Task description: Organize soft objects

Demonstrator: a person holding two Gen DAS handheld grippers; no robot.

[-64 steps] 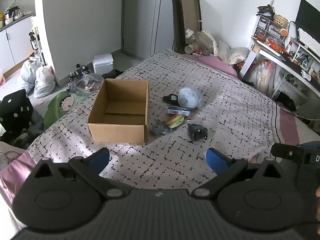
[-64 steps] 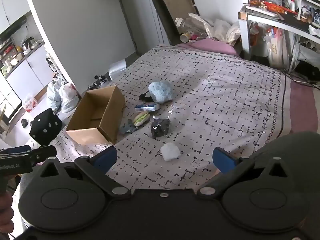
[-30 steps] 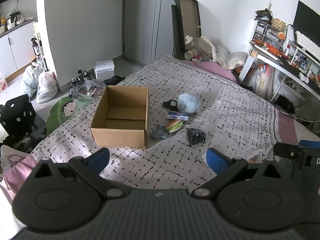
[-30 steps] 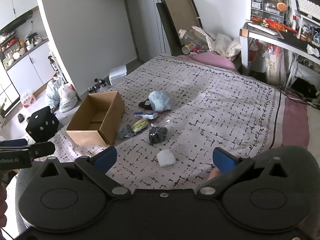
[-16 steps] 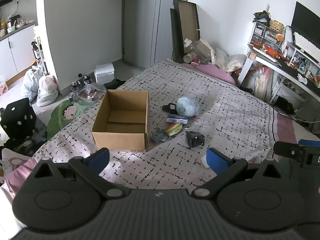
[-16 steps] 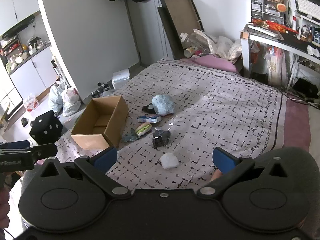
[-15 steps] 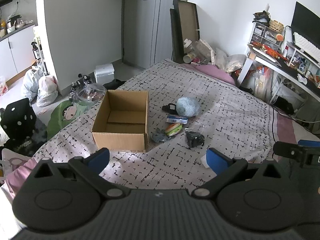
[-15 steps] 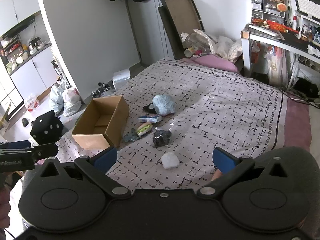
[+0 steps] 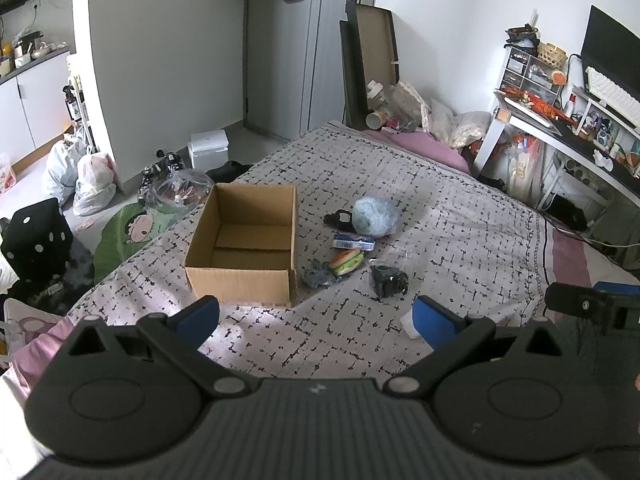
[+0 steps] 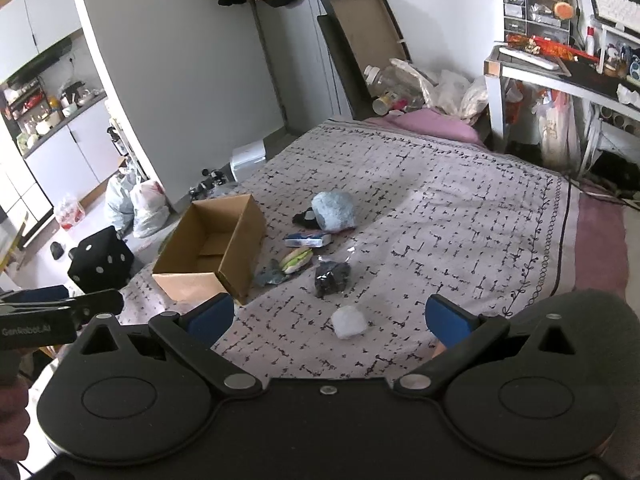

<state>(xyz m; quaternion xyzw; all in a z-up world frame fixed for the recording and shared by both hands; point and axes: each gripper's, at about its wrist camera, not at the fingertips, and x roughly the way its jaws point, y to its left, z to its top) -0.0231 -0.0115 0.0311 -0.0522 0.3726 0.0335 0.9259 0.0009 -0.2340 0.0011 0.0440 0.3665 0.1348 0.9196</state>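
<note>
A: Hovering over the bed, both of them. The left gripper gapes wide with nothing in it; the right gripper likewise.

B: And the soft things?

A: Scattered beside the open box: a blue ball, a burger toy, a white wad nearest.

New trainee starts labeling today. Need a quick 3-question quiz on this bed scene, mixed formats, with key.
1. True or false: the cardboard box already holds a soft toy.
2. Which item lies nearest the right gripper? A) light blue plush B) white wad C) burger toy
3. Fill in: both the right gripper and the left gripper are ____ and hold nothing.

Key: 1 false; 2 B; 3 open
</note>
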